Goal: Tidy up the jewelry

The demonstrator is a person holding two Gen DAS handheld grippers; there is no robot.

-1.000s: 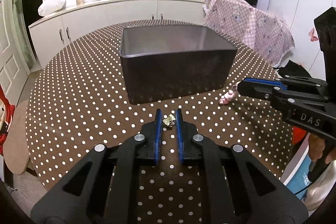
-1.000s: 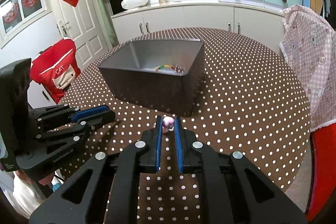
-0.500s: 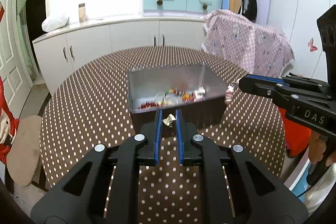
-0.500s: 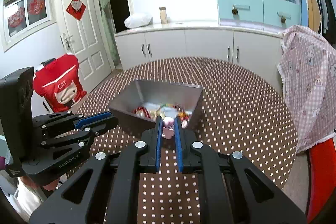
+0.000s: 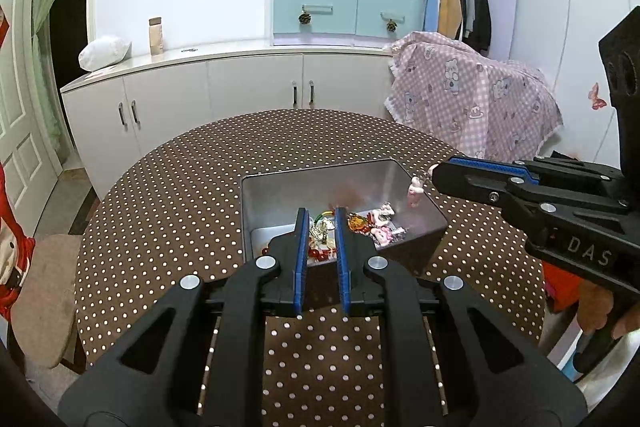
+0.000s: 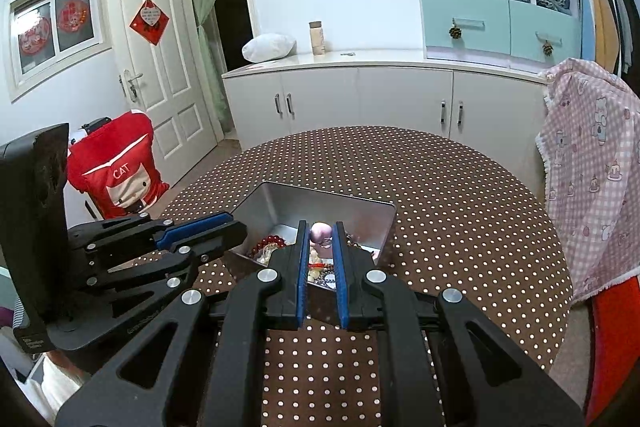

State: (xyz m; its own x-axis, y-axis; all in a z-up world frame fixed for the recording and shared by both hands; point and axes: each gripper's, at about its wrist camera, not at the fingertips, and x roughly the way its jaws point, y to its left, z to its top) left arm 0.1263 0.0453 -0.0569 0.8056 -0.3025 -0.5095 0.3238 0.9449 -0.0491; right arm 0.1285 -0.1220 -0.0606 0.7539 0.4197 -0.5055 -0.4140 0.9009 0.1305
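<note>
While both sit above the metal box (image 5: 416, 227), the left gripper (image 5: 321, 227) has its fingers (image 5: 301, 239) nearly together, pinching a small gold-and-white trinket (image 5: 321, 230), and the right gripper (image 6: 320, 239) pinches a pink charm (image 6: 321, 231) between narrowly set fingers (image 6: 303, 247). Below them the open box holds a jumble of jewelry (image 5: 376, 227): red beads, pink and white pieces. The box stands on the brown polka-dot tabletop (image 5: 168, 203). White cabinets (image 6: 360, 99) line the wall beyond.
</note>
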